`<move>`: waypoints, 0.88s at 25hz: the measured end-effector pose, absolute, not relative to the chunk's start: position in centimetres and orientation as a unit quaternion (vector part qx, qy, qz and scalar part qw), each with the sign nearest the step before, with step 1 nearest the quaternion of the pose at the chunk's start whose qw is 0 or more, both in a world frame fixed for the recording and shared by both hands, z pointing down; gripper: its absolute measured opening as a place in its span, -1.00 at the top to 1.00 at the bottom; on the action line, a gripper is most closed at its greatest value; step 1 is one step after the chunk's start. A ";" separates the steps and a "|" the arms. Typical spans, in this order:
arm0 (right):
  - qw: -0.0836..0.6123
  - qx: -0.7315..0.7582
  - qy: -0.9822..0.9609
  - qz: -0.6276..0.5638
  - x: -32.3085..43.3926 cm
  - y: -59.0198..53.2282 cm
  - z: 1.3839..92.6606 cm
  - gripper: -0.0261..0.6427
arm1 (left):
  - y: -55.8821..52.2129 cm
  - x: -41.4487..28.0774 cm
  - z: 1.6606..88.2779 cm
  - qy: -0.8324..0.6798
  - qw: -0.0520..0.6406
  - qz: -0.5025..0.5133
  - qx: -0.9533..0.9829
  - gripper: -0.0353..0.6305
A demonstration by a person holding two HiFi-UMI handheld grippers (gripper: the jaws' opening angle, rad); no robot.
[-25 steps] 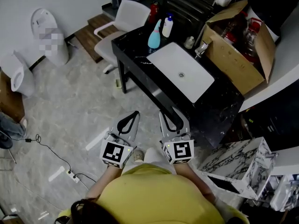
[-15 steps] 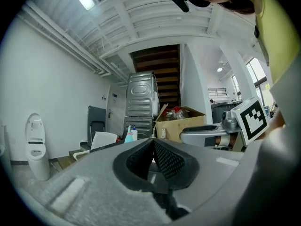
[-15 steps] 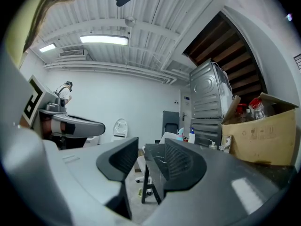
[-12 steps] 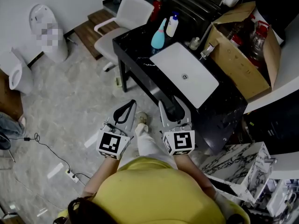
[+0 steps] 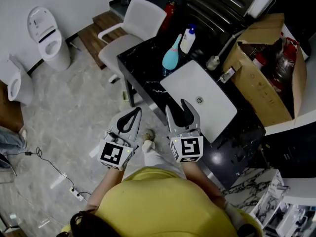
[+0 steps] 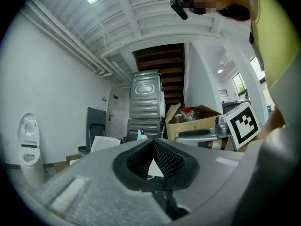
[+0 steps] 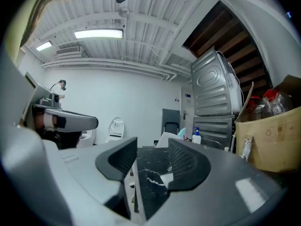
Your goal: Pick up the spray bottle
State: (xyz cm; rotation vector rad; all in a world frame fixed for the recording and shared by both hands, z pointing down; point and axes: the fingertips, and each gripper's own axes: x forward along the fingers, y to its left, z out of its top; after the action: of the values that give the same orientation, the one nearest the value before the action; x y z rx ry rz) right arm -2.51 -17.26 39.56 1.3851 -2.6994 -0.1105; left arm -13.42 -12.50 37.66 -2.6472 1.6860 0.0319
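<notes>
Two bottles stand at the far end of the black marble table (image 5: 143,68): a turquoise long-necked bottle (image 5: 172,56) and a white bottle with a blue spray top (image 5: 187,38). The right gripper view shows the turquoise bottle (image 7: 181,133) and the white bottle (image 7: 196,136) small, far beyond the jaws. My right gripper (image 5: 176,106) hovers over the table's near edge beside the white sink basin (image 5: 197,95); its jaws are opening with nothing between them (image 7: 153,147). My left gripper (image 5: 136,113) is over the floor left of the table, shut and empty, tips touching (image 6: 153,142).
A cardboard box (image 5: 264,88) full of items sits at the table's right. A white chair (image 5: 133,26) stands behind the table's left end, a red fire extinguisher (image 5: 168,11) past it. Toilets (image 5: 47,33) line the left wall. A power strip (image 5: 76,194) lies on the floor.
Both grippers have travelled forward to the table, which now looms closer. The right gripper has reached over the table's near edge and its jaws stand wider apart.
</notes>
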 end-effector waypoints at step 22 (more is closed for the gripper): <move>0.092 0.481 -0.872 -0.002 -4.4 -38.3 45.0 0.13 | -34.6 -13.8 39.9 0.481 -0.023 -0.005 -0.876 0.88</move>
State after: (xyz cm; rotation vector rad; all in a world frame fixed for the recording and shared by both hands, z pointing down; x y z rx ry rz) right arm -4.41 -38.33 45.03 1.4289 -2.5883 -0.0046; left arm -13.76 -34.57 39.87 -2.7946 1.5335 -0.0162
